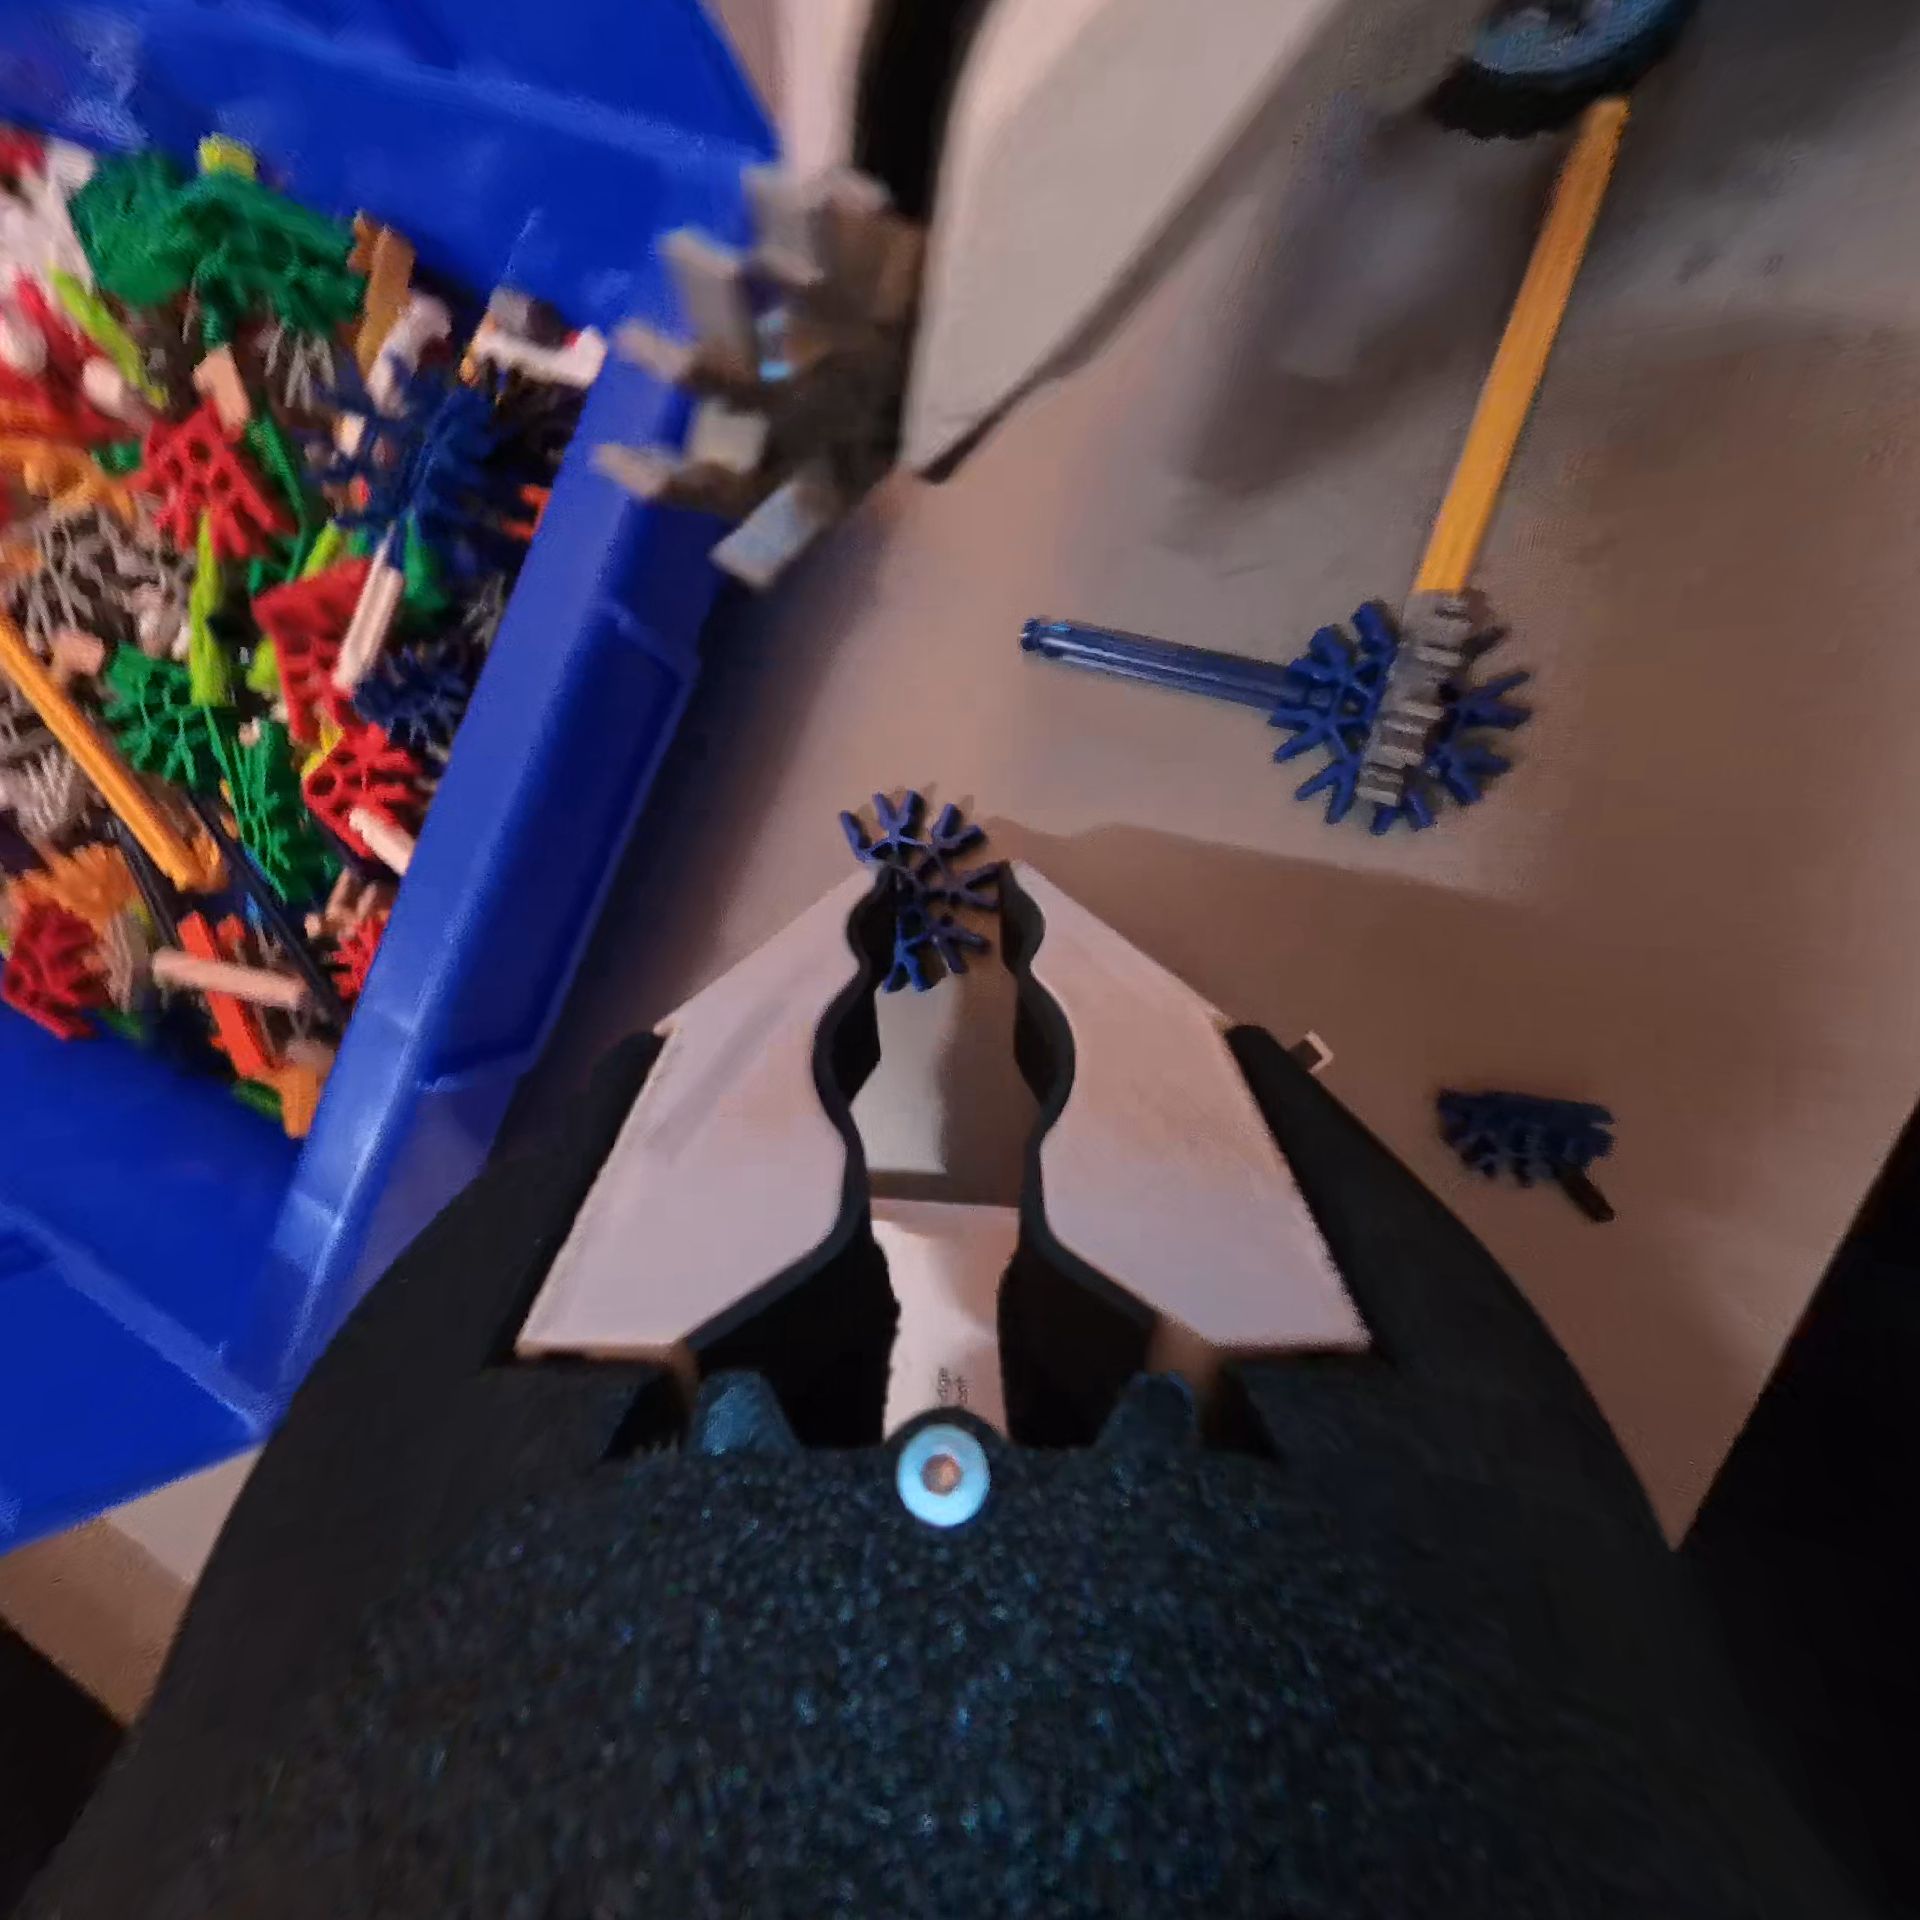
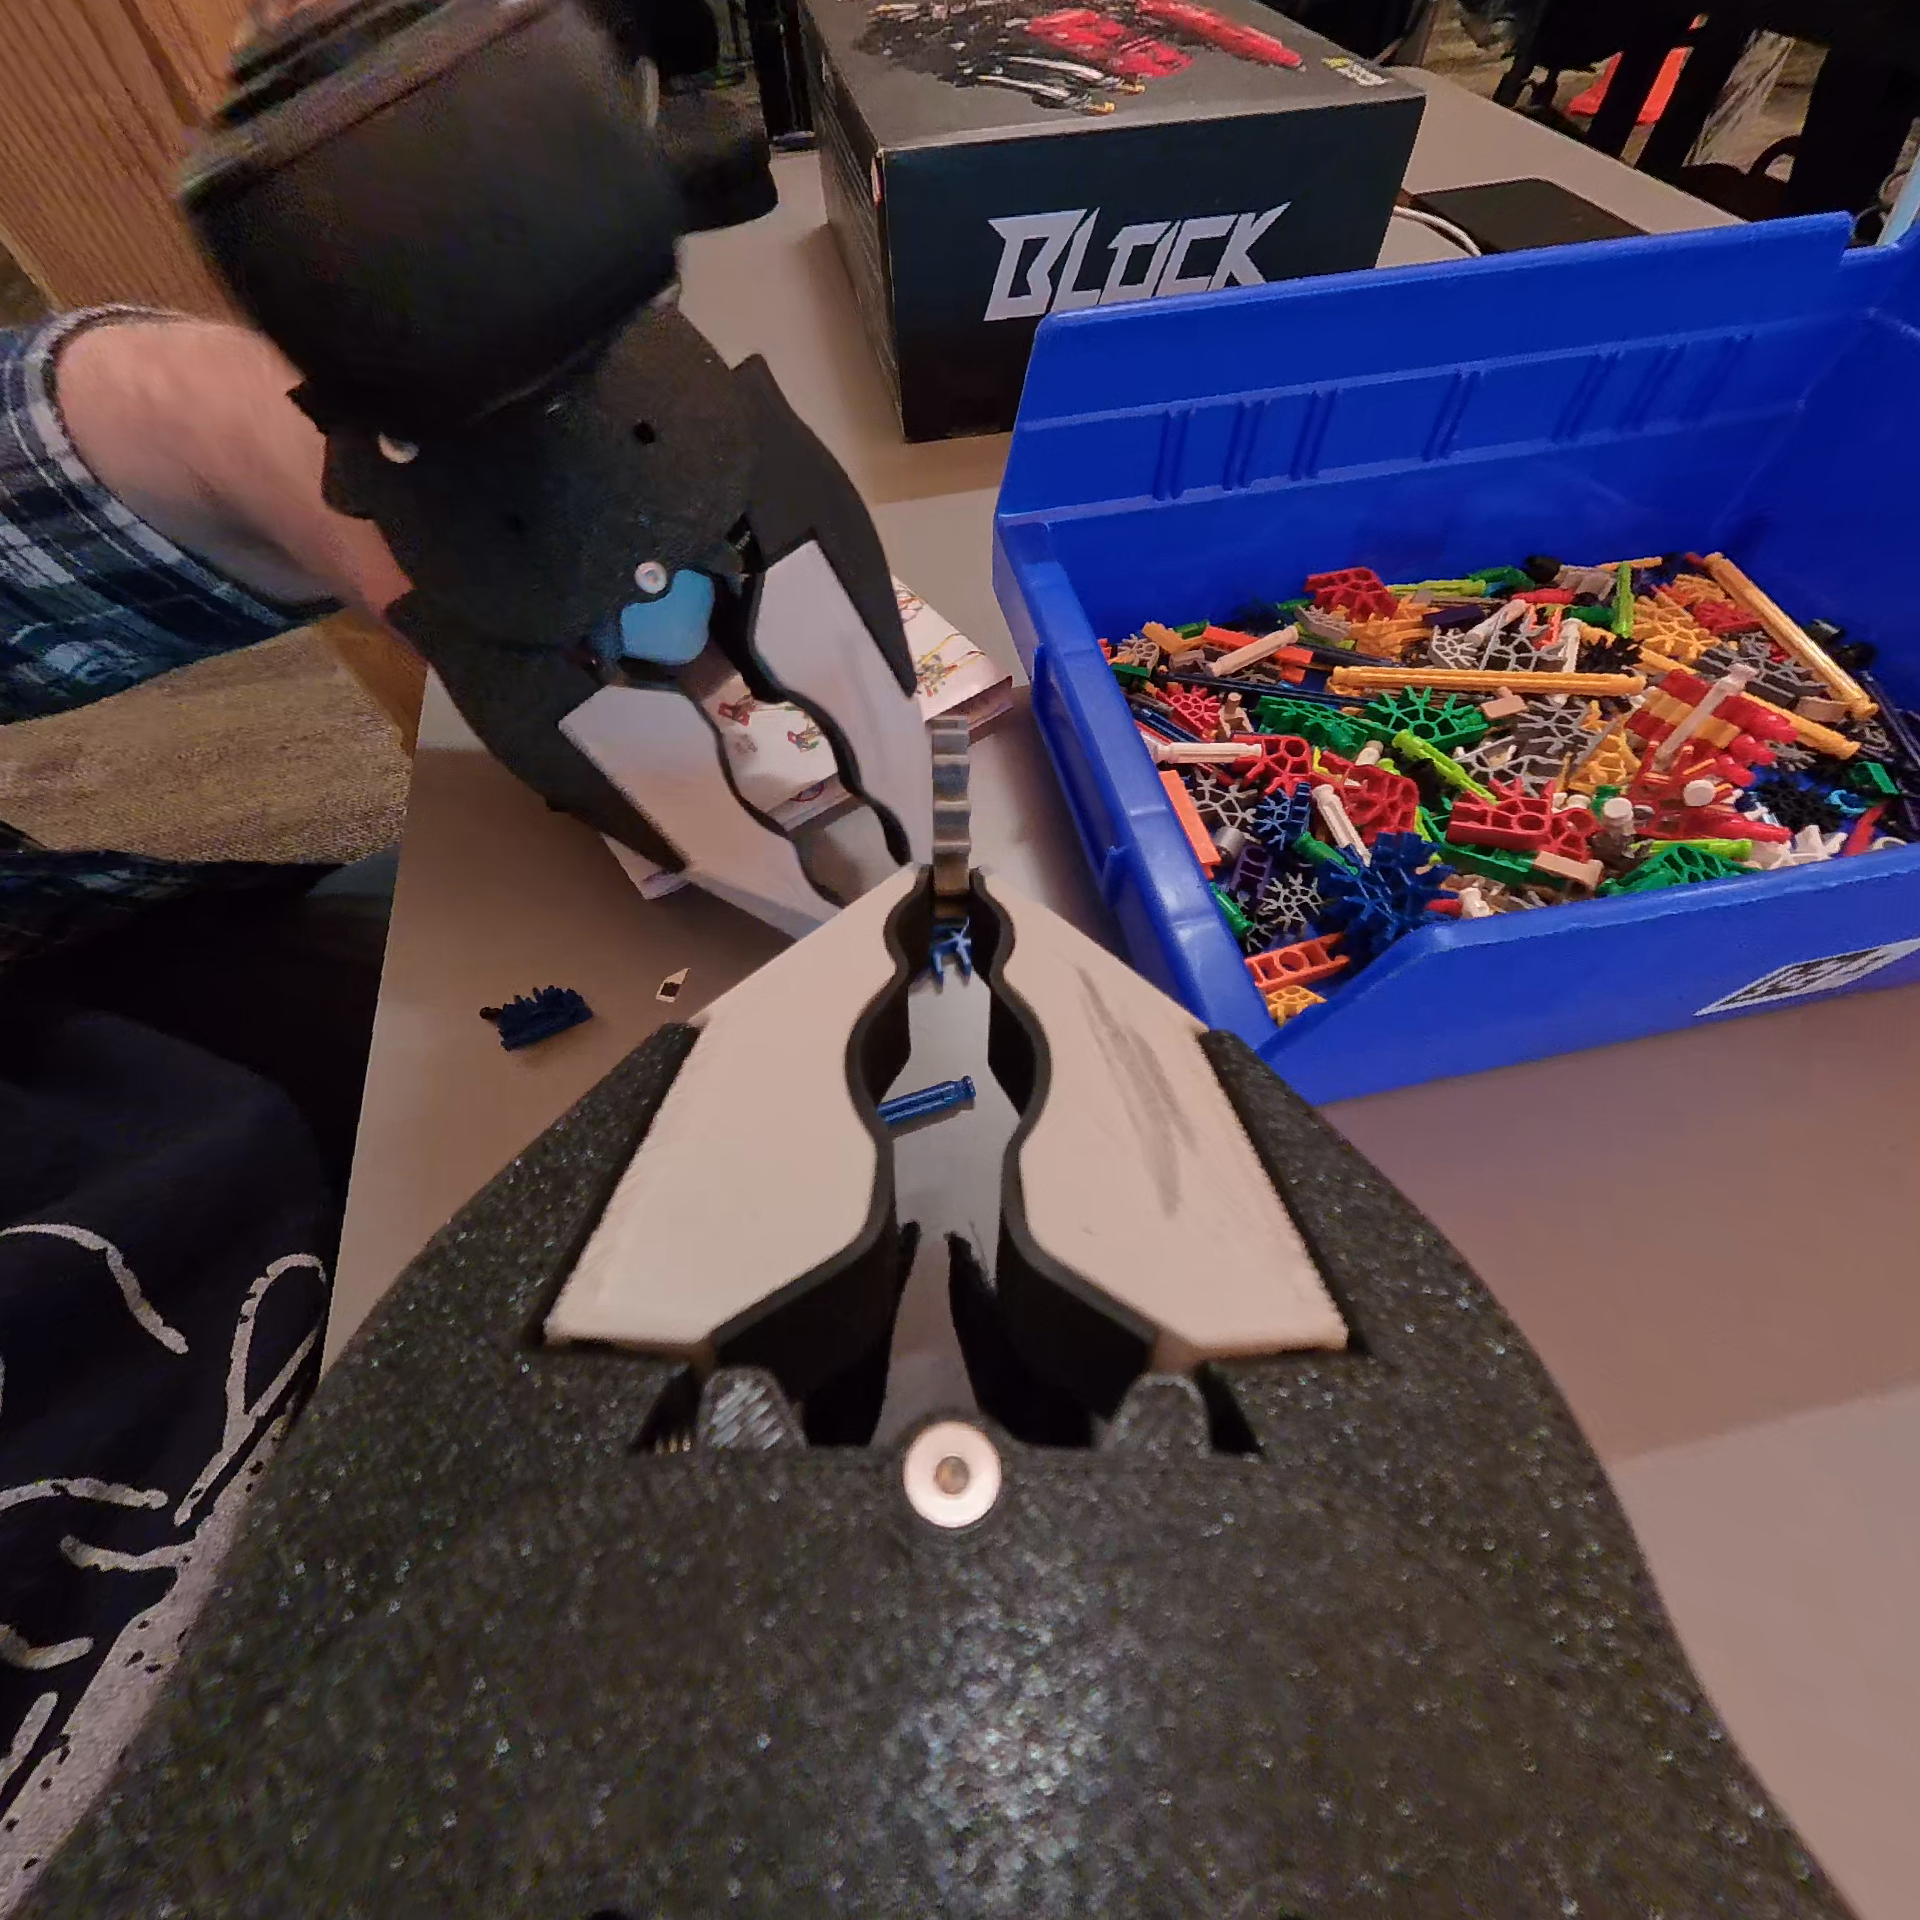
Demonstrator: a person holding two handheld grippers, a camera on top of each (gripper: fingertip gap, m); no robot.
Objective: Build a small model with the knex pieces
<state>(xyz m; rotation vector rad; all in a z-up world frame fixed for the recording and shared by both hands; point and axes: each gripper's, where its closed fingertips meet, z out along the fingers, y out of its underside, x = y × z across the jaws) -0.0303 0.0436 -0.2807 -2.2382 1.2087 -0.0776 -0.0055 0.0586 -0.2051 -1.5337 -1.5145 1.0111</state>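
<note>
The left gripper (image 1: 940,883) has its fingers pinched on a dark blue snowflake-shaped connector (image 1: 925,894), gripped by its lower spokes so that the upper spokes stand clear beyond the fingertips. Held that way, the open sockets stay reachable, which looks like the reason for so shallow a grip. It hangs above the tan tabletop (image 1: 1143,727), apart from everything lying there.

The right gripper (image 2: 948,883) is closed on a grey toothed connector (image 2: 948,800), held edge-on and upright, its teeth rising above the fingertips. A small blue connector (image 2: 951,951) shows in the gap just below the grip; I cannot tell whether it is joined to the grey piece or lies on the table behind. In the left wrist view the grey piece appears blurred, just beside the bin's near corner.

On the table past the left gripper lies a partly built assembly (image 1: 1403,717): two blue snowflake connectors sandwiching a grey gear, with a blue rod (image 1: 1153,660) sticking out sideways and a yellow rod (image 1: 1507,353) running up to a black wheel (image 1: 1538,73). It lies flat and untouched, well apart from both grippers. A loose blue connector (image 1: 1522,1143) sits to the right of the left gripper's fingers.

The blue plastic bin (image 2: 1455,416), heaped with mixed coloured rods and connectors, stands open beside both grippers, near enough to reach. Behind it sit a dark printed box (image 2: 1122,208) and an illustrated leaflet (image 2: 935,644).
</note>
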